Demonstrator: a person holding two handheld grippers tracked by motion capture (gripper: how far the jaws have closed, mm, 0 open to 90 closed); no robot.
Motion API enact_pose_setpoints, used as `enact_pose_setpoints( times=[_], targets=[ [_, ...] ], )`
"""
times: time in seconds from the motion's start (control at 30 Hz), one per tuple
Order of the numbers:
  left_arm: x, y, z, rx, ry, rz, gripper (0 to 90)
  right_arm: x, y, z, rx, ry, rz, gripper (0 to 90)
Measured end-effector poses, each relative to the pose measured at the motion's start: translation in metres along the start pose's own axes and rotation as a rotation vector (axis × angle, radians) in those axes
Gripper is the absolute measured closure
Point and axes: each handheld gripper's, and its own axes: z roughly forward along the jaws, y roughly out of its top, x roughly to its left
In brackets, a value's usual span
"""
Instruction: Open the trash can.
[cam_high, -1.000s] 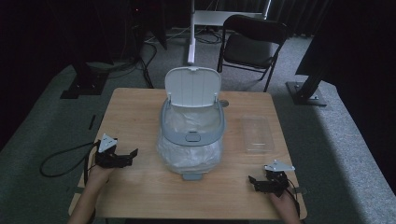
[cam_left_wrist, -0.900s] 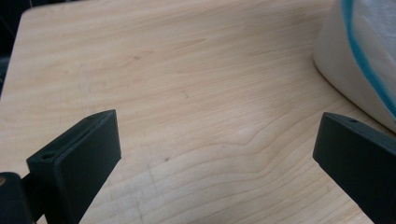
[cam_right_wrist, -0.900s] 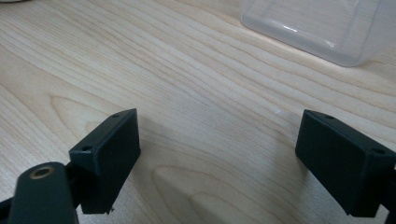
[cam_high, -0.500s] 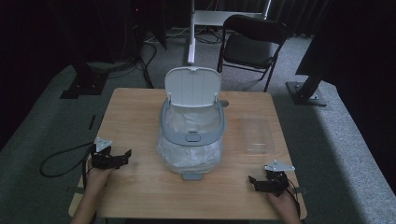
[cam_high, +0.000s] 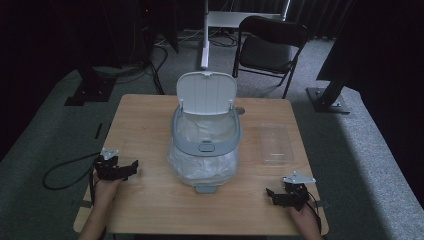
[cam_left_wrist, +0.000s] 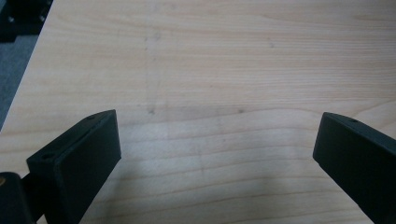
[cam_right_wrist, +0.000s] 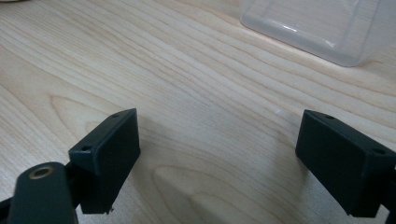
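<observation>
A grey-white bin (cam_high: 205, 137) with its lid raised and a clear plastic liner stands in the middle of the wooden table (cam_high: 150, 195). My left gripper (cam_high: 129, 168) rests low at the table's left edge, open, with bare wood between its jaws (cam_left_wrist: 215, 154). My right gripper (cam_high: 272, 195) sits near the front right corner, open and holding nothing (cam_right_wrist: 219, 149). A clear plastic tray (cam_high: 275, 143) lies right of the bin; its corner (cam_right_wrist: 322, 28) shows at the top of the right gripper view.
A black folding chair (cam_high: 267, 47) and a white stand (cam_high: 205, 35) are behind the table. Dark equipment bases (cam_high: 325, 97) sit on the grey carpet. A cable (cam_high: 65, 172) loops off the left gripper over the floor.
My left gripper has drawn back toward the table's left front edge. The right gripper has stayed put.
</observation>
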Motion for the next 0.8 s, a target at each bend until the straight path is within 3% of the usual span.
enact_pose_setpoints(
  times=[0.17,0.47,0.6,0.67,0.73,0.8],
  targets=[
    [0.004,0.001,0.003,0.019,0.041,-0.028,1.8,0.0,0.0,0.0,0.0,-0.007,0.007,13.1],
    [0.003,0.003,0.008,0.059,0.027,-0.012,1.9,0.002,-0.002,-0.002,0.003,-0.03,0.026,12.5],
    [0.002,0.004,0.008,0.061,0.026,-0.004,1.9,0.005,-0.001,-0.006,0.042,-0.008,0.004,11.3],
    [0.001,0.004,0.009,0.067,0.022,0.016,1.8,0.006,0.0,-0.008,0.066,-0.005,0.004,11.2],
    [-0.003,0.004,0.01,0.088,0.038,0.067,1.8,0.005,0.0,-0.01,0.07,0.014,0.014,11.2],
    [-0.004,0.005,0.011,0.089,0.031,0.074,1.8,0.002,-0.001,-0.014,0.048,0.024,0.042,11.2]
  ],
)
